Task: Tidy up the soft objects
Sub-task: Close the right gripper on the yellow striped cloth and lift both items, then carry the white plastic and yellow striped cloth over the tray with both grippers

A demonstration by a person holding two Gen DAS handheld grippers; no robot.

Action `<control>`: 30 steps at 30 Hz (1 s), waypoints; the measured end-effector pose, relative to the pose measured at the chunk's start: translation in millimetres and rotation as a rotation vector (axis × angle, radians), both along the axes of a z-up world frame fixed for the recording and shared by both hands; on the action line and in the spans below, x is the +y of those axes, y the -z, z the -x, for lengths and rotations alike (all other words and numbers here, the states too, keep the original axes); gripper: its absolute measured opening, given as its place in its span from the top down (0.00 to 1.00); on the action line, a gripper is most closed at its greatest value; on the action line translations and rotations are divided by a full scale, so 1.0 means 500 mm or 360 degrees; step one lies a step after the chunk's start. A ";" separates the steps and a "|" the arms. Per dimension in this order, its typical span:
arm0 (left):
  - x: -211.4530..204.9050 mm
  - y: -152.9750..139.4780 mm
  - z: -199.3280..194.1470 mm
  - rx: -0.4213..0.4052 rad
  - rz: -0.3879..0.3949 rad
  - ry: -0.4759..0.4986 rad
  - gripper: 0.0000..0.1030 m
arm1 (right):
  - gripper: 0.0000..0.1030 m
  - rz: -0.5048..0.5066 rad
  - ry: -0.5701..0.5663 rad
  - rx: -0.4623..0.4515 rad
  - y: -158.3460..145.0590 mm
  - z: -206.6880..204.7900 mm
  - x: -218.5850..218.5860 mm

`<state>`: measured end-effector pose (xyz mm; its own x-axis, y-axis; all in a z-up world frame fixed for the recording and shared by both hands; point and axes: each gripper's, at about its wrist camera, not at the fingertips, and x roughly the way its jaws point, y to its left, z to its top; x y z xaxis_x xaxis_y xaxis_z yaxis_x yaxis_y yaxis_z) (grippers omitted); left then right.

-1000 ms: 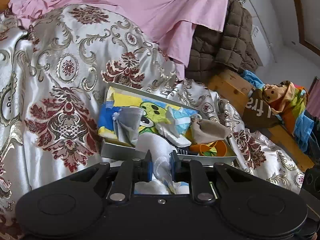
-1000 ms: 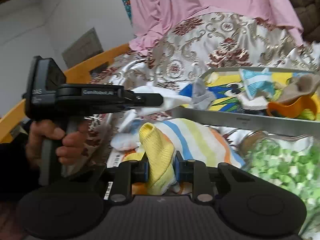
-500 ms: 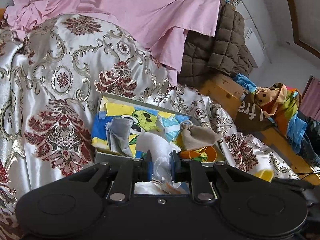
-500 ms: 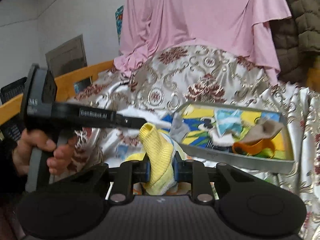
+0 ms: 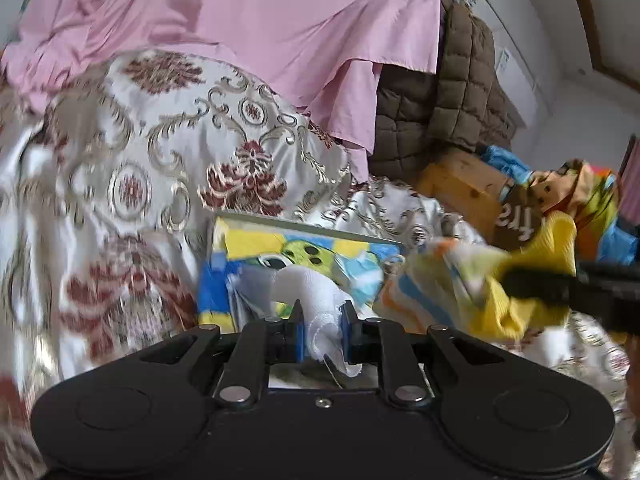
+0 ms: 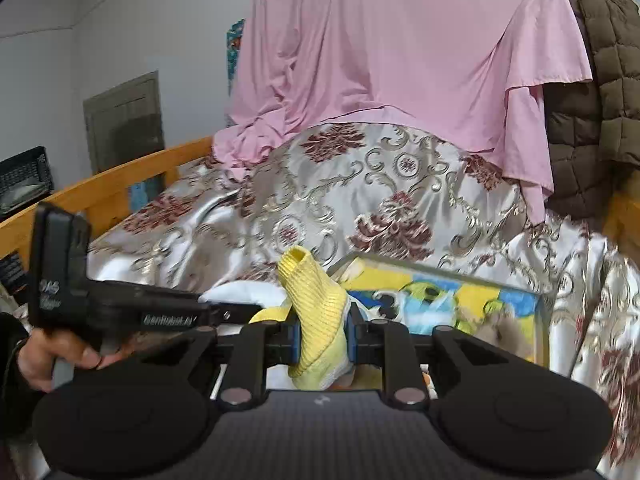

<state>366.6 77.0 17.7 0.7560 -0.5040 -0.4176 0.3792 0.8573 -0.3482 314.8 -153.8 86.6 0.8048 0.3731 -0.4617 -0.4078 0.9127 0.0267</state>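
Socks fill both grippers here. The left gripper (image 5: 323, 330) is closed tight on a white sock (image 5: 316, 296), which sticks up between its blue pads and curls over toward the box. The right gripper (image 6: 320, 334) is squeezed shut on a yellow sock (image 6: 316, 312), and the sock's round open end points up above the pads. In the left view that same yellow sock hangs at the right side with stripes of orange, blue and white on its lower part, held up in the air just beside the box. The box (image 5: 304, 226) is flat and grey, with a bright yellow, blue and green cartoon picture inside and some small soft things lying in it, though they are too blurry to name. It sits on a shiny bed cover (image 6: 360, 184) with dark red flowers and gold swirls. A pink sheet (image 6: 400, 48) hangs behind the bed, and a brown puffy coat (image 5: 440, 104) hangs next to it. A hand (image 6: 52, 356) holds the left gripper's handle.
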 end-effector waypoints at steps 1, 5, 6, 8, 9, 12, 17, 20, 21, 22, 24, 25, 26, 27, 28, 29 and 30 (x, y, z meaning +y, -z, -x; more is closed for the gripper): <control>-0.004 -0.003 -0.019 -0.0019 -0.0024 0.0001 0.83 | 0.78 -0.0008 0.0016 0.0007 0.001 -0.025 0.000; -0.022 -0.003 -0.098 -0.0036 -0.0063 -0.0016 0.83 | 0.78 -0.0083 0.0111 0.0039 0.013 -0.133 0.000; -0.030 -0.002 -0.117 -0.0034 -0.0082 -0.0019 0.82 | 0.78 -0.0105 0.0134 0.0055 0.021 -0.161 -0.003; -0.043 0.003 -0.155 0.0002 -0.0097 -0.0009 0.82 | 0.78 -0.0175 0.0167 0.0120 0.037 -0.219 -0.008; -0.049 0.006 -0.171 0.0023 -0.0095 0.0004 0.82 | 0.78 -0.0208 0.0178 0.0149 0.045 -0.244 -0.011; -0.067 0.023 -0.215 0.0078 -0.0139 0.0017 0.81 | 0.78 -0.0289 0.0213 0.0236 0.070 -0.310 -0.018; -0.094 0.058 -0.257 0.0144 -0.0183 0.0026 0.81 | 0.78 -0.0303 0.0245 0.0303 0.105 -0.356 -0.011; -0.106 0.075 -0.263 0.0169 -0.0223 0.0036 0.81 | 0.78 -0.0311 0.0267 0.0342 0.128 -0.363 -0.010; -0.110 0.079 -0.263 0.0175 -0.0243 0.0038 0.81 | 0.78 -0.0317 0.0275 0.0364 0.139 -0.363 -0.012; -0.113 0.084 -0.264 0.0184 -0.0266 0.0039 0.81 | 0.78 -0.0324 0.0285 0.0388 0.149 -0.364 -0.015; -0.120 0.091 -0.264 0.0212 -0.0295 0.0043 0.81 | 0.78 -0.0337 0.0298 0.0438 0.165 -0.365 -0.018; -0.122 0.093 -0.264 0.0230 -0.0302 0.0050 0.81 | 0.77 -0.0335 0.0300 0.0455 0.171 -0.364 -0.019; -0.124 0.094 -0.264 0.0243 -0.0303 0.0057 0.81 | 0.77 -0.0327 0.0298 0.0474 0.176 -0.363 -0.020; -0.126 0.095 -0.264 0.0254 -0.0306 0.0065 0.80 | 0.77 -0.0319 0.0294 0.0499 0.181 -0.362 -0.022; -0.129 0.095 -0.263 0.0262 -0.0318 0.0068 0.79 | 0.76 -0.0320 0.0293 0.0513 0.183 -0.361 -0.025; -0.132 0.095 -0.262 0.0266 -0.0337 0.0067 0.78 | 0.75 -0.0327 0.0294 0.0525 0.183 -0.360 -0.029; -0.134 0.095 -0.262 0.0273 -0.0349 0.0066 0.78 | 0.74 -0.0337 0.0297 0.0536 0.183 -0.360 -0.035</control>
<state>497.6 10.2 -29.7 0.6454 -0.4165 -0.6403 0.3669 0.9043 -0.2184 494.6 -171.1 -5.0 0.6851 0.3502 -0.6388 -0.1731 0.9300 0.3242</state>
